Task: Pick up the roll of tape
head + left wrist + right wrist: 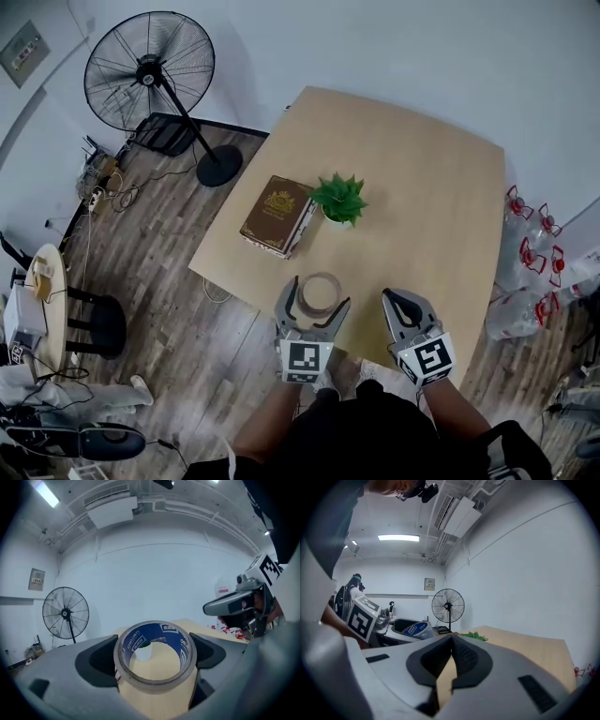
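The left gripper (315,300) has its two jaws closed around the roll of tape (156,685), one pad on each side of the ring. The roll lies flat between them with its hole facing up, over the near edge of the table (441,216). I cannot tell if it is off the wood yet.

The roll looks light and stiff, but the ring could bend if squeezed too hard. Its outside is smooth, so it might slip. I think holding the round outer wall on two opposite sides is the best way.

The right gripper (450,660) is closed and holds nothing. It sits just beside the left one. Farther back are a book (277,214) and a small plant (339,197).
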The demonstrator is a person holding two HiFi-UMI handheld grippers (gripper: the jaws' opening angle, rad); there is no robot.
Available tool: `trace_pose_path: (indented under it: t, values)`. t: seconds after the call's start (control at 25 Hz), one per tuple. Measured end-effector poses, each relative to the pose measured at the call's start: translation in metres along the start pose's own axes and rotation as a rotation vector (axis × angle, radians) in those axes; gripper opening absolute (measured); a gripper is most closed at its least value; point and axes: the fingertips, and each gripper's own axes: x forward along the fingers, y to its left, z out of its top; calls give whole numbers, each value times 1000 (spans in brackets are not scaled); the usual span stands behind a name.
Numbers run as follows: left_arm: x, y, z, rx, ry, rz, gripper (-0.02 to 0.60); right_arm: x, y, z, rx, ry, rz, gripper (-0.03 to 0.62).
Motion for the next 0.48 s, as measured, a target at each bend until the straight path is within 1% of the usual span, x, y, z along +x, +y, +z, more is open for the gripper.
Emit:
trace_pose_path:
  t: [0.16, 0.28, 0.48]
  values:
    - [-19, 0, 37, 9, -66, 16, 480, -7, -5, 13, -3, -29, -13, -6]
    - [-31, 1, 60, 20, -108, 29, 480, -10, -6, 24, -18, -51, -6, -5]
    - [-46, 6, 75, 32, -141, 40, 480, -12, 4, 45, -69, -89, 27, -8]
